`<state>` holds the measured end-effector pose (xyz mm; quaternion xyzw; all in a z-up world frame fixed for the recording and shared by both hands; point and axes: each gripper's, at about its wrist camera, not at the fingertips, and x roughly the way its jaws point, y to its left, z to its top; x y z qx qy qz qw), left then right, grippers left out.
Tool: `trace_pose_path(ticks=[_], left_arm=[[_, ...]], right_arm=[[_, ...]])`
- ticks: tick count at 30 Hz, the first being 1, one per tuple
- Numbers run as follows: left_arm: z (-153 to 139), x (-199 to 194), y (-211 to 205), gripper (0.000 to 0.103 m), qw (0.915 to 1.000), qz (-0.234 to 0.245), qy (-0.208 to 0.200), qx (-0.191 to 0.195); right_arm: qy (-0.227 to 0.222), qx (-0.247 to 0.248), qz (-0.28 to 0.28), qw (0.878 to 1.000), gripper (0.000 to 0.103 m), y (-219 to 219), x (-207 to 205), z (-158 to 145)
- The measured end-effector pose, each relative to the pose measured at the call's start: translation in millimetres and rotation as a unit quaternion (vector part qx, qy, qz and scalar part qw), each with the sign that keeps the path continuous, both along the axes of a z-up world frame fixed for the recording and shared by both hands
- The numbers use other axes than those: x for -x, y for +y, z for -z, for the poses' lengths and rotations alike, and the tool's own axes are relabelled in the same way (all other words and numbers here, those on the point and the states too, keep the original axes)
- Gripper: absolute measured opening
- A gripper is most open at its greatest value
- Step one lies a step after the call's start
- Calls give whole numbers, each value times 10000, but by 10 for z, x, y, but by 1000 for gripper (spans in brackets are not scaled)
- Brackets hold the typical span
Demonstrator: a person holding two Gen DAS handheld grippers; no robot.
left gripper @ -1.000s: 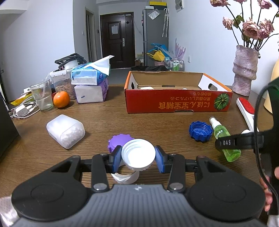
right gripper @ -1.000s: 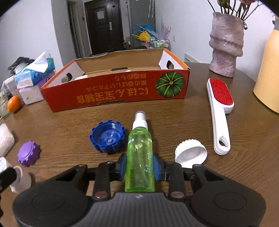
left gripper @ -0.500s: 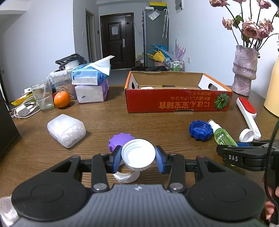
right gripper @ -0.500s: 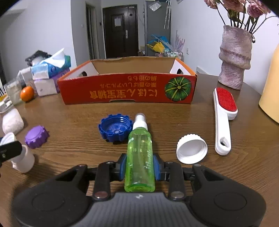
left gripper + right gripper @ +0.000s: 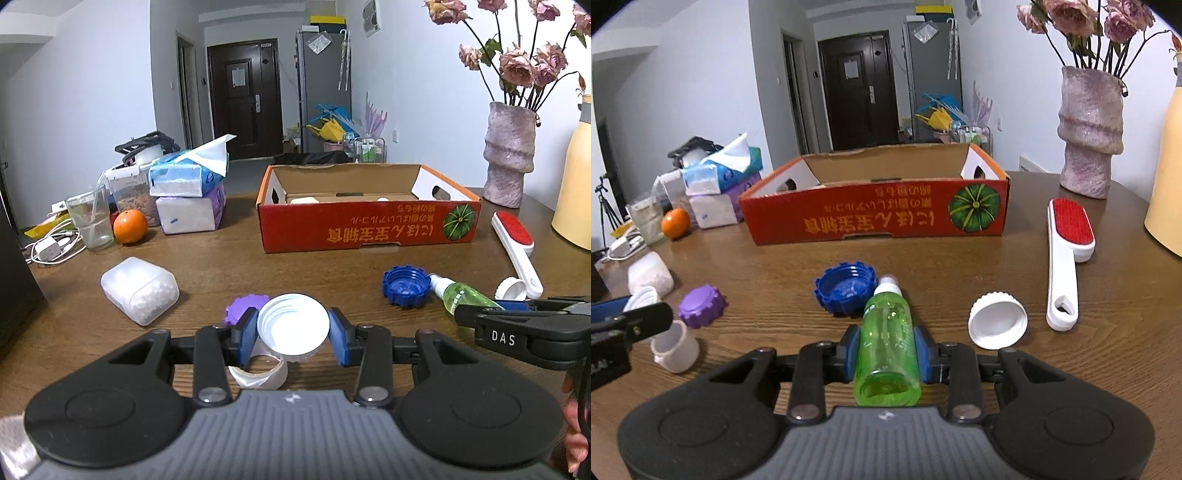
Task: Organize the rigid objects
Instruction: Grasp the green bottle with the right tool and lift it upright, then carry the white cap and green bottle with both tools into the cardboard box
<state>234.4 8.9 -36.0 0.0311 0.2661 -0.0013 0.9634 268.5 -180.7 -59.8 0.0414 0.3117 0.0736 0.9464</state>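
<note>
Left gripper (image 5: 292,336) has its blue pads clamped on a white cap (image 5: 293,324), held open side up, seemingly a bit above the table (image 5: 332,266), w/ a small white cup (image 5: 675,346) right under it. Right gripper (image 5: 886,349) is closed on the green bottle (image 5: 888,338), pads on both sides of the body, nozzle pointing fwd toward the box; can't tell if the bottle is lifted yet or resting on the wood.

Around them, loose on the table: purple cap (image 5: 701,306) just beyond the left grip, blue cap (image 5: 846,288) touching or nearly touching the bottle's nozzle, another white lid (image 5: 998,324) to the right, and the lint brush (image 5: 1067,254) beside that. A frosted tub (image 5: 140,290) sits off to the left.

The red box (image 5: 369,225) stands well behind everything, open; a couple of pale things show over its rim, can't tell what.

So I'd say it's early going: two items in hand, none of the near ones packed, approx five more pieces left to carry over, assuming the box is where they go
</note>
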Motion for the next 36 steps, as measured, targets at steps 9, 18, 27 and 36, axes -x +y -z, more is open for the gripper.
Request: trace_pose_path(ticks=[9,18,27,36], left_arm=[[-84,9,-81,42,9999,-23,-37,133],[-231,-35,-217,42,9997,-5,-158,187],[-421,-226,-362,42,9990,-68,-362,257],[-549,-520,-470,42,9975,-213,-555,393]], right_arm=[[-363,-282,-4,9989,30,-107,122,-167],[-740,-435,-51,9963,30,-184,182,-364],[-1110,-491,-35,9926,30,-304,90,-573],[-1384,-608,-26,9885,30,-386,-99,-715]])
